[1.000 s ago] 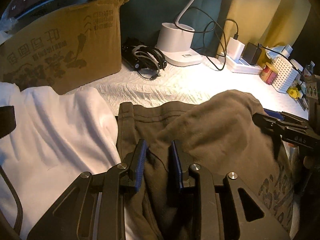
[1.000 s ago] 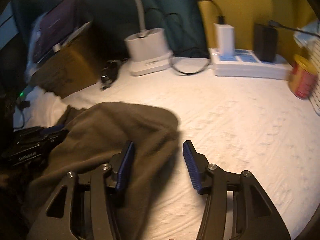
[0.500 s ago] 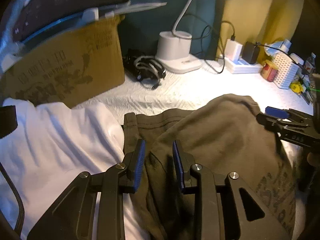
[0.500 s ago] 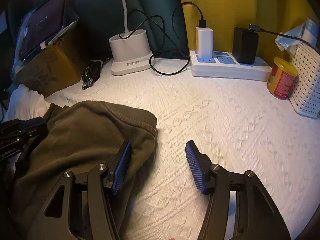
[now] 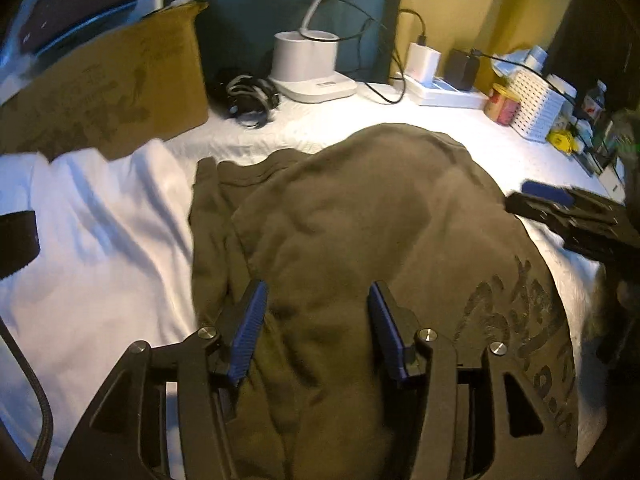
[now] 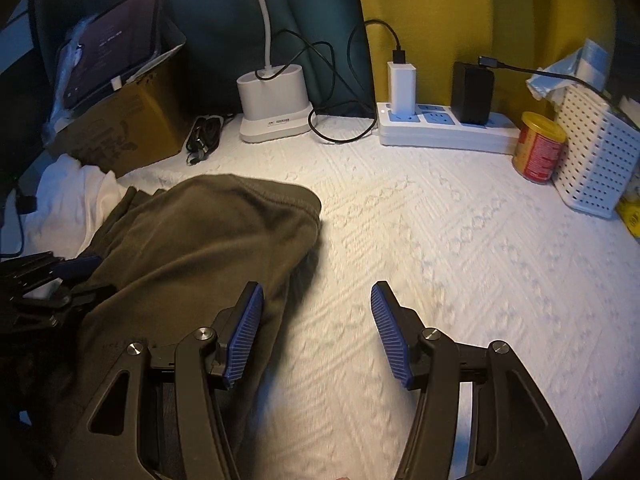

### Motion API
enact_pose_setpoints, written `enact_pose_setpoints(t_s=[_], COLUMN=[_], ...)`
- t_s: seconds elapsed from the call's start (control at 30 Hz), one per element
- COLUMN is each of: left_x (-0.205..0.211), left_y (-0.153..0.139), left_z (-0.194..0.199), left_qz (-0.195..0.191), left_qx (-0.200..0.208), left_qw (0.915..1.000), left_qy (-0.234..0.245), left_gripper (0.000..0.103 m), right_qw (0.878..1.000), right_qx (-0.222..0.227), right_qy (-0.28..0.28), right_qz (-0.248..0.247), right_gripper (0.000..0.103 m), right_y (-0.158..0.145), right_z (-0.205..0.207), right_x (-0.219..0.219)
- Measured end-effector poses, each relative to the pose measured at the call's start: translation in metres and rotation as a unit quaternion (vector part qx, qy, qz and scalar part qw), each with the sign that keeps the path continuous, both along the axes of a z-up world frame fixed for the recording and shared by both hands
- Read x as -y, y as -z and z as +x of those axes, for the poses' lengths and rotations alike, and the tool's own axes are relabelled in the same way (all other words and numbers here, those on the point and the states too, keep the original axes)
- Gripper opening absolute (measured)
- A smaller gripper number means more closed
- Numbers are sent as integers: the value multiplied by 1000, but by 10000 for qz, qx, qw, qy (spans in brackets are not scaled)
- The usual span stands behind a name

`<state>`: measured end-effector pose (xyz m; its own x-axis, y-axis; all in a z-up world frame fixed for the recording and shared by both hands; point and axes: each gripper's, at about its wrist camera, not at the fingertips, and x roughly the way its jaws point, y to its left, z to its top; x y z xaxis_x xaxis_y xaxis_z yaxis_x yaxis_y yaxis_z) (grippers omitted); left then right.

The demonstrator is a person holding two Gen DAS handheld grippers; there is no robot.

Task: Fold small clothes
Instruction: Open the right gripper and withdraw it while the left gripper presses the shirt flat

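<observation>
Left wrist view: one olive-brown fleece garment with a dark printed motif (image 5: 360, 240) lies folded over on the white textured surface (image 5: 460, 128), its long axis running from 6 o'clock up toward 12 o'clock, with the rounded fold at the 12 o'clock end and a seamed hem edge showing at about 11 o'clock. The printed lettering runs along its edge at 4 o'clock. The left hand-held gripper (image 5: 316, 330) hovers over the near part of the garment, released, its two blue-padded fingers spread with cloth visible between them. One white cloth (image 5: 92, 240) lies beside the garment at 9 o'clock, touching it. The right hand-held gripper (image 5: 572, 216) shows at 3 o'clock by the garment's edge.

From the right wrist view, the right hand-held gripper (image 6: 316, 332) is likewise released: one finger is over the garment's (image 6: 192, 248) edge, the other over bare surface (image 6: 460, 240). At 12 o'clock stand one white lamp base (image 6: 276, 108) and one white power strip (image 6: 444, 132) carrying two chargers; at 2 o'clock sit one yellow-and-red tin (image 6: 538, 152) and one white perforated basket (image 6: 596, 156). One brown cardboard box (image 6: 124, 128) sits at 10 o'clock.
</observation>
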<state>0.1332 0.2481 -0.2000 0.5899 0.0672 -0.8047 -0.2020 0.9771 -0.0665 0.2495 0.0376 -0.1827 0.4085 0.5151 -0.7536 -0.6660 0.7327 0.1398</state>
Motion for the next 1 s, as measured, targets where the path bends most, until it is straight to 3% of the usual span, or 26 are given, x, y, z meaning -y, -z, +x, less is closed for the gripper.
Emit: enact_pose_setpoints(t_s=[0.37, 0.53, 0.63, 0.8, 0.9, 1.0], left_x=[-8, -5, 4, 18, 29, 47], left_y=[0, -3, -5, -10, -13, -17], left_z=[-3, -6, -10, -18, -22, -26], left_qz=[194, -42, 53, -6, -208, -131], left_qx=[33, 98, 111, 181, 226, 312], left_qw=[9994, 9984, 9980, 9984, 9988, 9990], left_qy=[-282, -562, -617, -529, -378, -281], left_gripper=[55, 55, 56, 73, 73, 73], right_qw=[9998, 9996, 9994, 9994, 9994, 9993], right_qx=[-58, -113, -160, -151, -138, -117], right_qy=[161, 245, 293, 309, 325, 347], right_qz=[-47, -45, -37, 1, 36, 72], right_gripper=[59, 59, 59, 59, 59, 59], right_y=[3, 5, 6, 5, 3, 1], right_z=[-27, -36, -41, -51, -56, -61], right_x=[34, 47, 55, 69, 76, 85])
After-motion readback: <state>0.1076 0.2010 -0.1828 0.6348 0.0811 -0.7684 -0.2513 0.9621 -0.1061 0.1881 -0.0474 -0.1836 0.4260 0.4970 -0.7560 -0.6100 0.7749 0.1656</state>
